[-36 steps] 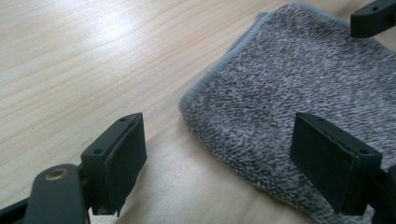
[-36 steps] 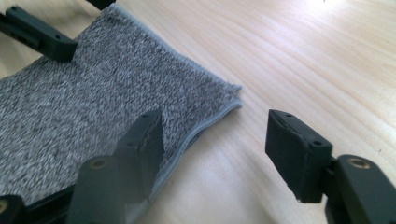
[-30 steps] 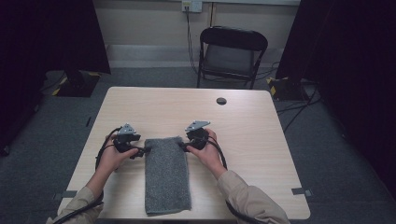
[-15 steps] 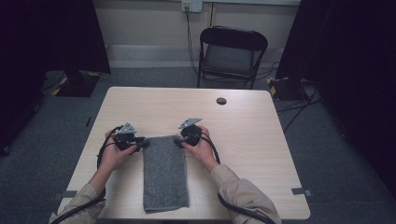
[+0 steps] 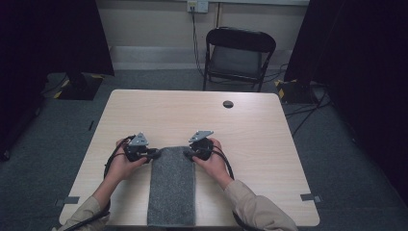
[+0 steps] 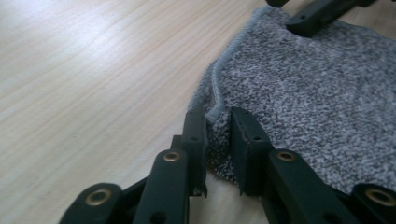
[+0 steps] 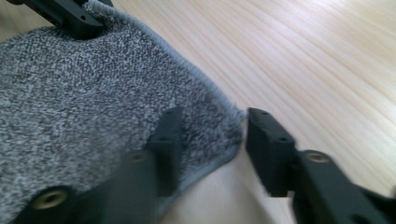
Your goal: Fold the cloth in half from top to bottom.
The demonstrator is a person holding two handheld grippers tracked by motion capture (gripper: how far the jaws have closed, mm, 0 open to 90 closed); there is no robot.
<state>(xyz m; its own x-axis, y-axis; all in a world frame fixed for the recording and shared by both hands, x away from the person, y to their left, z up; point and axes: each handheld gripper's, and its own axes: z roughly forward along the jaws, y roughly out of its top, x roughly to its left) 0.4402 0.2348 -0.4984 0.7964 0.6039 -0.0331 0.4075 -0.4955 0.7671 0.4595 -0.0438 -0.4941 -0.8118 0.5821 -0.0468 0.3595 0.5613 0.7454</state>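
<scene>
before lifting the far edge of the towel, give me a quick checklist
1. Left gripper on its far corner of the towel: ok, its jaws have just been closing and now pinch the hem.
2. Right gripper gripping its corner: not ok, corner sits between the fingers with a gap.
3. Towel flat and unfolded: ok.
4. Table beyond the towel free for the move: ok.
5. Near edge of the towel: cannot tell, it reaches the picture's bottom.
</scene>
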